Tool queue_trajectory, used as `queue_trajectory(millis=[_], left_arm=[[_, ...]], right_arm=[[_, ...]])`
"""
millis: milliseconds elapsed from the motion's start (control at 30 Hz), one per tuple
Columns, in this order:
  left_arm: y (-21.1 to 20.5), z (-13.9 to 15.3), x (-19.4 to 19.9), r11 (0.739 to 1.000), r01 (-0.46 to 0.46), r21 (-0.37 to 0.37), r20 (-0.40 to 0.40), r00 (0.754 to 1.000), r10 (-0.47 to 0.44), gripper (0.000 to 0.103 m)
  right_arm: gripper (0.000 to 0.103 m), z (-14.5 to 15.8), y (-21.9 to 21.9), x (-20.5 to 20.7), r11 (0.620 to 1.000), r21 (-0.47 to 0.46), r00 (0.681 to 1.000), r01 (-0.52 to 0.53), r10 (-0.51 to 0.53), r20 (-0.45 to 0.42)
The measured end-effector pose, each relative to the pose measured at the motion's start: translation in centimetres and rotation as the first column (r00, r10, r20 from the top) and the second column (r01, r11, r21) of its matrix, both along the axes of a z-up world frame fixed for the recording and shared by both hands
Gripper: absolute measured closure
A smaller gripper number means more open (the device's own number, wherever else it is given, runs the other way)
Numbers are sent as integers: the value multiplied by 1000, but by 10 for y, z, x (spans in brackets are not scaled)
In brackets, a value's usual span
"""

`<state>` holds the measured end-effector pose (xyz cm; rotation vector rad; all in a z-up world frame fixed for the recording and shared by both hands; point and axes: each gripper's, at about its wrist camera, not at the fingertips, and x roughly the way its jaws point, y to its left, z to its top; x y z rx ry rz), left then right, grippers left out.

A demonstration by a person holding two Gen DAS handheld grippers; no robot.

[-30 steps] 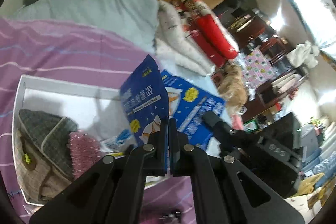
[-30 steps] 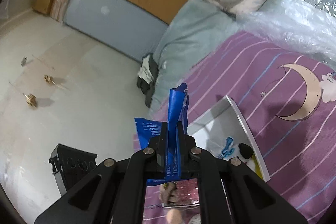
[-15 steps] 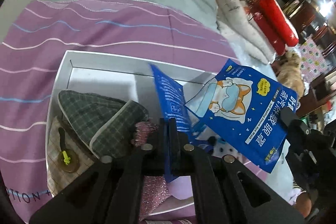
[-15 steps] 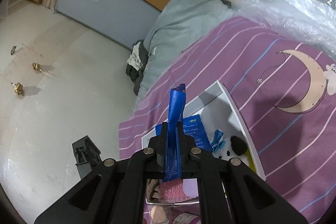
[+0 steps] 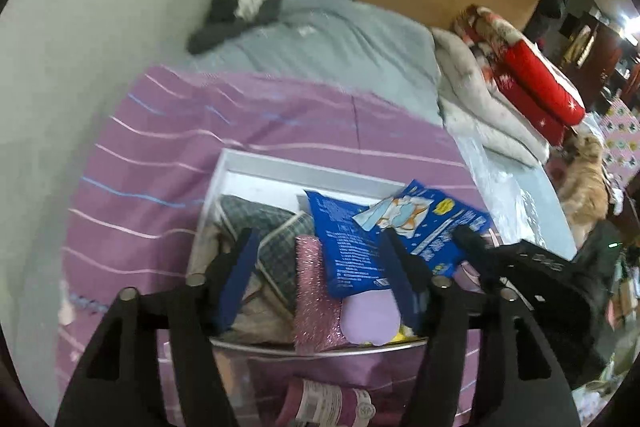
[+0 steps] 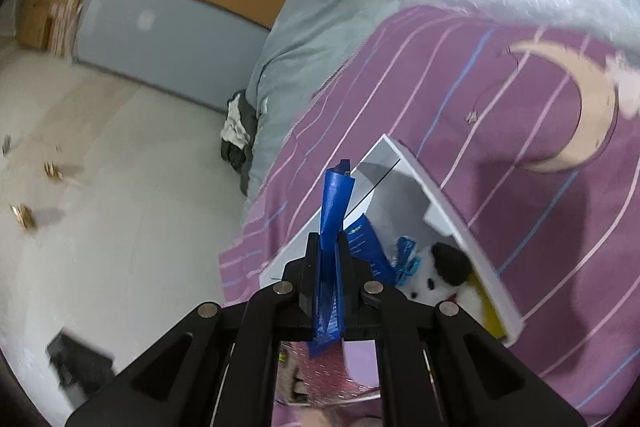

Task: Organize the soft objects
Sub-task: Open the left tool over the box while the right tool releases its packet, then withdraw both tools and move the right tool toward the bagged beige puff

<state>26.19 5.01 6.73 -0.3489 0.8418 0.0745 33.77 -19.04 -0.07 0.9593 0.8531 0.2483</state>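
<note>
The front pouch (image 5: 424, 227), blue with a cartoon dog on it, is the thing in hand: the right gripper (image 6: 329, 247) is clamped shut on it, a crumpled blue edge standing up between the closed jaws, and in the left wrist view the pouch hangs tilted over the far right part of the white box (image 5: 280, 167), its long axis running from the box's far wall down toward the right gripper (image 5: 472, 247) at its lower right edge. The second pouch (image 5: 344, 247), text side up, lies in the box just beside and partly under the first, resting against a pink glitter item (image 5: 312, 299) and a lilac piece (image 5: 368, 319). The left gripper (image 5: 320, 259) has just been opening and now stands wide, with no pad pressing on anything; the second pouch sits below and between its fingers, released. Left of these in the box lies a checked fabric item (image 5: 256, 219), and the right wrist view shows a black-and-white plush toy (image 6: 440, 271) in the compartment nearer that camera. So the right hand is the 1 that counts: the held pouch is straight ahead of it and already over the box, so the next move is likely a short drop and a release. The box sits on a purple striped sheet (image 5: 160, 147).
</note>
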Motion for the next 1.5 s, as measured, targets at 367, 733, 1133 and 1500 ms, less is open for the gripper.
queue_trajectory(millis=[367, 733, 1133, 1500], left_arm=[[-8, 13, -5, 998, 5, 61, 7, 1000, -5, 34], [-8, 19, -13, 998, 8, 61, 40, 999, -10, 34], [12, 25, -25, 1000, 6, 27, 78, 997, -8, 34], [37, -5, -8, 997, 14, -80, 45, 999, -10, 34]], right_arm=[[98, -51, -12, -9, 950, 154, 958, 270, -249, -139], [70, -40, 2, 3, 978, 92, 978, 189, -179, -109], [32, 18, 35, -4, 985, -147, 996, -86, 80, -44], [31, 5, 17, 2, 989, -111, 994, -100, 95, -47]])
